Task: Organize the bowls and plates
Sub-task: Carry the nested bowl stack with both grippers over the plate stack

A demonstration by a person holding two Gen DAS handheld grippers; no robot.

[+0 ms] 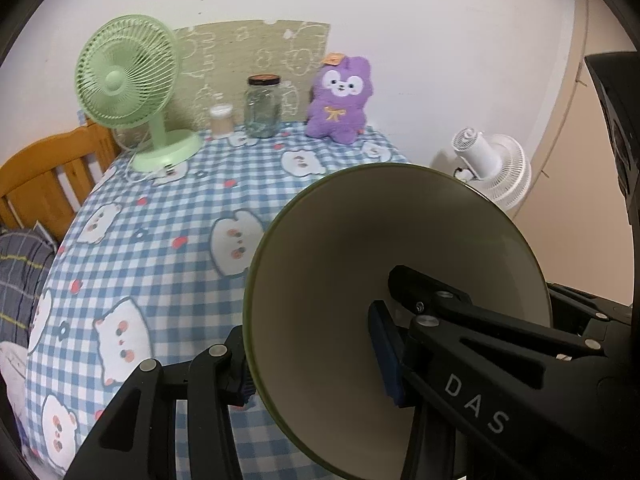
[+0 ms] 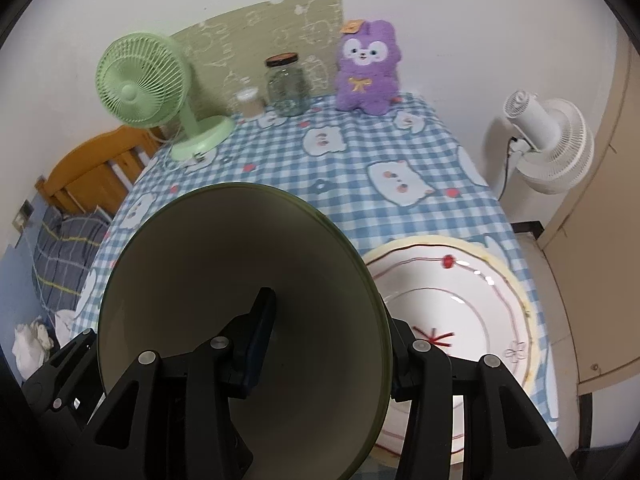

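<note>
Black jaws of both grippers [image 1: 316, 364] [image 2: 324, 356] pinching one smooth, green-rimmed cream bowl [image 1: 340, 260] above gingham tablecloth [image 1: 160, 220].

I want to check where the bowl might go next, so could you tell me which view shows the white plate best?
The right wrist view: the white plate lies on the tablecloth beside the held bowl. The left wrist view shows nothing of it.

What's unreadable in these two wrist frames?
- Left wrist view: the green-rimmed bowl in the left gripper hides the table behind it; the plate can't be seen.
- Right wrist view: the bowl in the right gripper covers the left part of the white plate.
- Jar contents: too small.
</note>
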